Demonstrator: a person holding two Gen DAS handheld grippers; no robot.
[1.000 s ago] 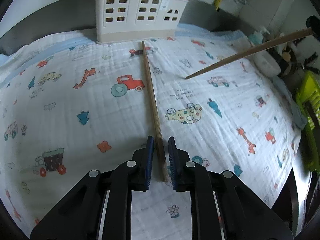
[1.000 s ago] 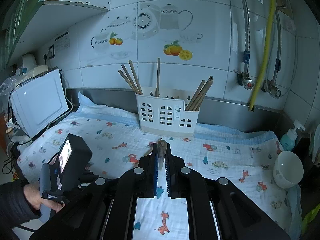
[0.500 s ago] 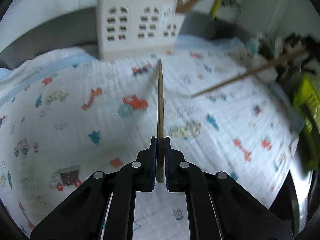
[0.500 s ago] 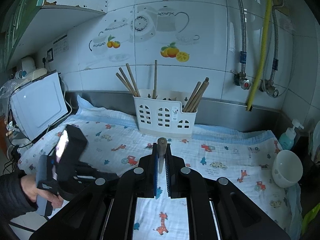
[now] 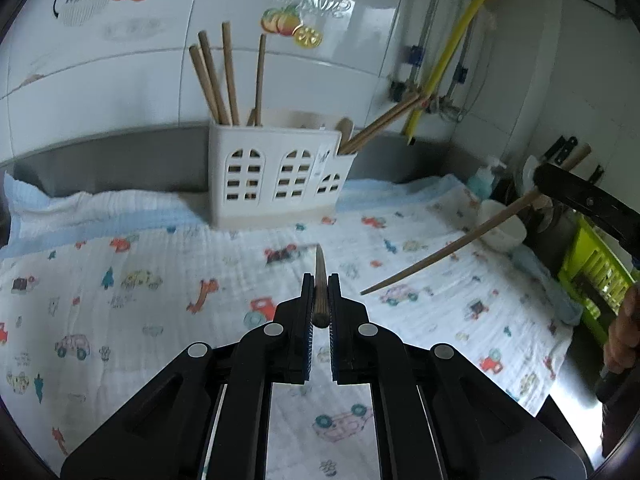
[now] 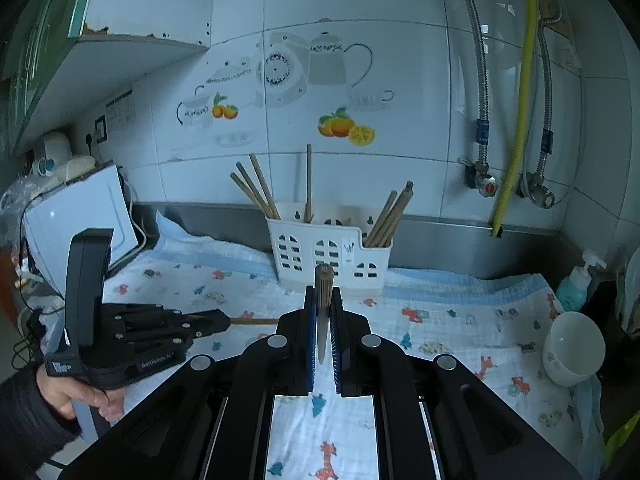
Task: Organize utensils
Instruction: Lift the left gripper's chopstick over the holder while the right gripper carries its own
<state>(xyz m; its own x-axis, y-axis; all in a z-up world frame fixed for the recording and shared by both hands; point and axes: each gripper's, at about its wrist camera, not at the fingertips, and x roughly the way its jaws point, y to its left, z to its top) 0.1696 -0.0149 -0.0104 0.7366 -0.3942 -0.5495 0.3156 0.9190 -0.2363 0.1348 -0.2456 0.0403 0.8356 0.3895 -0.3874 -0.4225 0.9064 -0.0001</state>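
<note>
My left gripper (image 5: 320,284) is shut on a wooden chopstick (image 5: 320,280) and holds it above the printed cloth, pointing at the white utensil holder (image 5: 280,180). The holder stands at the back wall with several chopsticks upright in it. My right gripper (image 6: 323,300) is shut on a second wooden chopstick (image 6: 323,280), whose butt end sticks up between the fingers. That chopstick (image 5: 460,244) shows in the left wrist view, slanting down over the cloth. The left gripper (image 6: 218,320) shows at the left in the right wrist view, level above the cloth, with its chopstick (image 6: 256,321) sticking out.
A printed cloth (image 6: 460,320) covers the counter. A white bowl (image 6: 572,348) and a soap bottle (image 6: 574,284) stand at the right. A white appliance (image 6: 76,220) stands at the left. A green rack (image 5: 596,276) is at the far right. Pipes (image 6: 516,120) run down the tiled wall.
My left gripper closed on the chopstick that lay on the cloth and lifted it, tilting up toward the holder. My right gripper kept its chopstick and barely moved.
</note>
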